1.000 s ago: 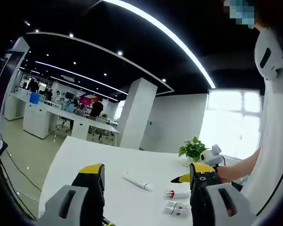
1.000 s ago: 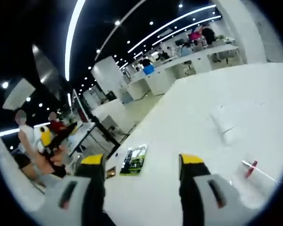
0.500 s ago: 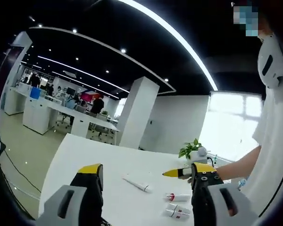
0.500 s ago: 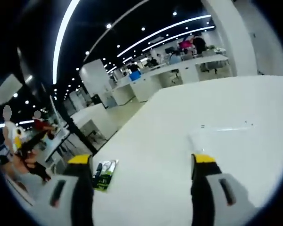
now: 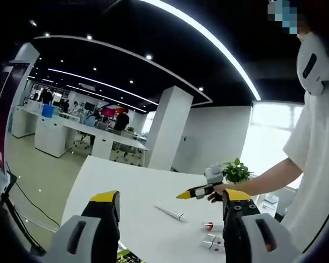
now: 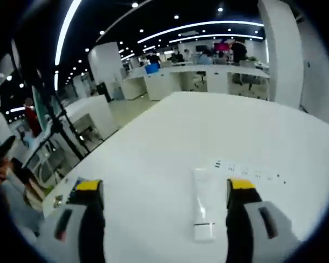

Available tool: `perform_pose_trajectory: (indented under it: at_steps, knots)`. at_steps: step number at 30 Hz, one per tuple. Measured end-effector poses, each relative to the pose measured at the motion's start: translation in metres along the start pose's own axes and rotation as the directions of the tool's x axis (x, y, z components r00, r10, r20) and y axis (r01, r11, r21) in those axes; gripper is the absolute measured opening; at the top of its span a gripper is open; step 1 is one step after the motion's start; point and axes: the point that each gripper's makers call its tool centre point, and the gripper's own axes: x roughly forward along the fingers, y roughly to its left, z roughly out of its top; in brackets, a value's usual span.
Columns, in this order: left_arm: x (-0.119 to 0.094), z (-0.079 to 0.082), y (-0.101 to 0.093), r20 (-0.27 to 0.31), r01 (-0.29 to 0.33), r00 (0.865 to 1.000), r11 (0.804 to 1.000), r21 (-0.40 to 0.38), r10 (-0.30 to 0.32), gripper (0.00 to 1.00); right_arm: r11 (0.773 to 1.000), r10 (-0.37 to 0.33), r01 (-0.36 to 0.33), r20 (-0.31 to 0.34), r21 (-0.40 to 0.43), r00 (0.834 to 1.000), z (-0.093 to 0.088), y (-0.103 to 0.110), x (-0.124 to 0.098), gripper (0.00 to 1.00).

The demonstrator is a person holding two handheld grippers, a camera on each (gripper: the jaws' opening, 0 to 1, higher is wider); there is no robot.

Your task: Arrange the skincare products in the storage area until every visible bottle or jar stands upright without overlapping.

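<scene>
While lying flat on the white table top, slim white squeeze tube with white cap rests between the spread, empty jaws of the right gripper, nearer its right jaw. Seen from the left gripper, likewise spread and holding nothing: same white tube mid-table, two small white bottles with red bands on their sides beyond it, green potted plant behind

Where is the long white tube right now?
In the right gripper view the white tube lies flat on the white table, between the open jaws and nearer the right-hand one. In the left gripper view it lies beyond two small red-capped bottles.
</scene>
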Motion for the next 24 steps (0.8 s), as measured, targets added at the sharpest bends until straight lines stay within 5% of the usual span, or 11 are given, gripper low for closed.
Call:
perform_pose_trajectory:
  at_steps: [8,15,24]
  knots:
    - [-0.005,-0.005,0.019,-0.013,-0.04,0.999,0.999,-0.023,0.039,0.79,0.999,-0.034,0.029,-0.148,-0.038,0.988,-0.021,-0.026,0.039,0.92]
    - [0.001,-0.016,0.019,-0.036,-0.057,0.998,0.997,-0.053,0.055,0.79,0.996,-0.086,0.081,-0.29,-0.029,0.953,-0.054,-0.059,0.052,0.89]
    - [0.013,-0.023,0.026,-0.046,-0.069,0.997,0.993,-0.099,0.065,0.78,0.994,-0.107,0.089,-0.409,-0.061,0.906,-0.089,-0.066,0.059,0.87]
